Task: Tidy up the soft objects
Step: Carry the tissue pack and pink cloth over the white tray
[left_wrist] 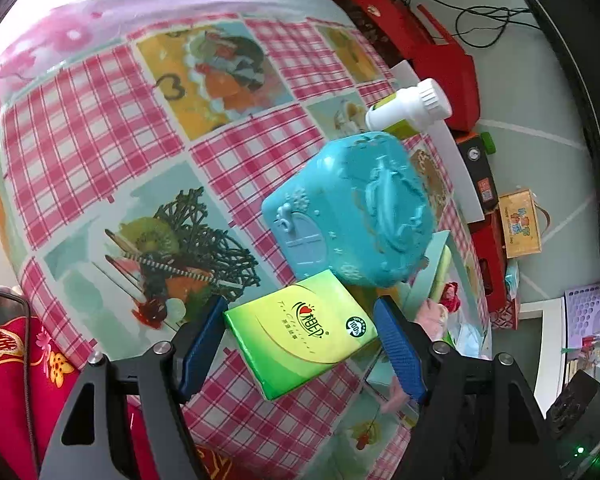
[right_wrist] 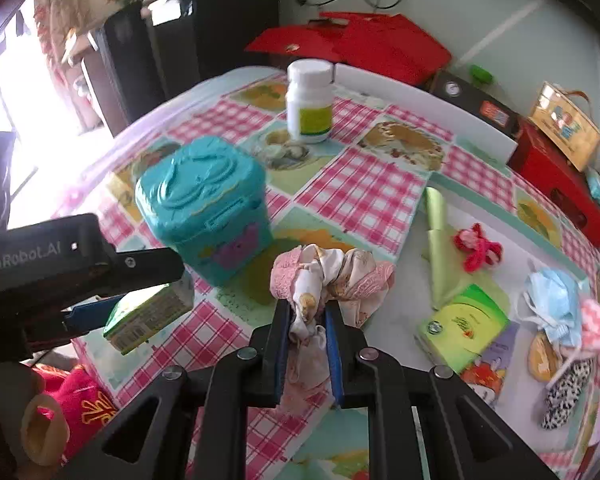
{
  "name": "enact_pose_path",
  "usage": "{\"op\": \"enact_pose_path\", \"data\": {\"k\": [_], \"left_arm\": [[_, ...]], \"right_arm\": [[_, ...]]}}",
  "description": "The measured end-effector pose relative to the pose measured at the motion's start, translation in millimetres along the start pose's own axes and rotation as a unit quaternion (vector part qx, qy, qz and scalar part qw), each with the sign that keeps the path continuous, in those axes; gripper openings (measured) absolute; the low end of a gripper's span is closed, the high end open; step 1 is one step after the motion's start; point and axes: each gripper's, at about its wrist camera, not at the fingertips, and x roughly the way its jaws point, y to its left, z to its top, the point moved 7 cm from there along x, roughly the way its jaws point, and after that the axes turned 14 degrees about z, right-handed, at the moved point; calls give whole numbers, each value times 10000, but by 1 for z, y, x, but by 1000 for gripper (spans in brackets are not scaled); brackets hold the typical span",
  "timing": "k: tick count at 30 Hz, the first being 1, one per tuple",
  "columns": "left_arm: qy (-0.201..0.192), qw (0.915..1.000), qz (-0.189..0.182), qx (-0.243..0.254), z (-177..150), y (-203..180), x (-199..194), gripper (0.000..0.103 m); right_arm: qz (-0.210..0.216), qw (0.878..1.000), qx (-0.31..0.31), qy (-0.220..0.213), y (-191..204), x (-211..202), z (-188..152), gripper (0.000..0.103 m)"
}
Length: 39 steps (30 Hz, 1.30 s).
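My left gripper (left_wrist: 300, 332) is shut on a green tissue pack (left_wrist: 300, 332) and holds it above the table, just in front of a teal plastic box (left_wrist: 352, 208). The pack also shows in the right wrist view (right_wrist: 148, 316), in the left gripper's blue fingers. My right gripper (right_wrist: 309, 312) is shut on a pink and white cloth (right_wrist: 328, 272), bunched above its fingertips. A second green tissue pack (right_wrist: 464, 324), a red hair scrunchie (right_wrist: 478, 246), a blue face mask (right_wrist: 552, 300) and a spotted cloth (right_wrist: 568, 392) lie on the table to the right.
A white pill bottle (right_wrist: 310, 100) stands behind the teal box (right_wrist: 208, 204). A green folded strip (right_wrist: 436, 236) lies on a white mat (right_wrist: 404, 292). Red boxes (right_wrist: 364, 44) and a wooden case (right_wrist: 564, 124) sit on the floor beyond the table edge. Red embroidered fabric (left_wrist: 8, 360) is at the near left.
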Motion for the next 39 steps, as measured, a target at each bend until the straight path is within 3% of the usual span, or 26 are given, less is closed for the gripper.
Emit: {"op": "enact_pose_path", "data": {"k": [13,23,33,39], "left_arm": [[-223,9961,-255,814,-27,-58,-24,76],[-331,9834,-494,1713,-38,-127,-26,76],[-307,9626,-488,2648,-53,-189,0,76],[-180,9521,-416,3024,-72,-199,34,76]], "right_arm": [[-145,9950,558,-819,-37,-61,1,18],[-659,9795,1459,-1225,-119,-108,-21,18],[-820,9678,2015,-1269,-163,-121,-42,18],[-727,9712,2109,-831,-168,-96,-52,21]]}}
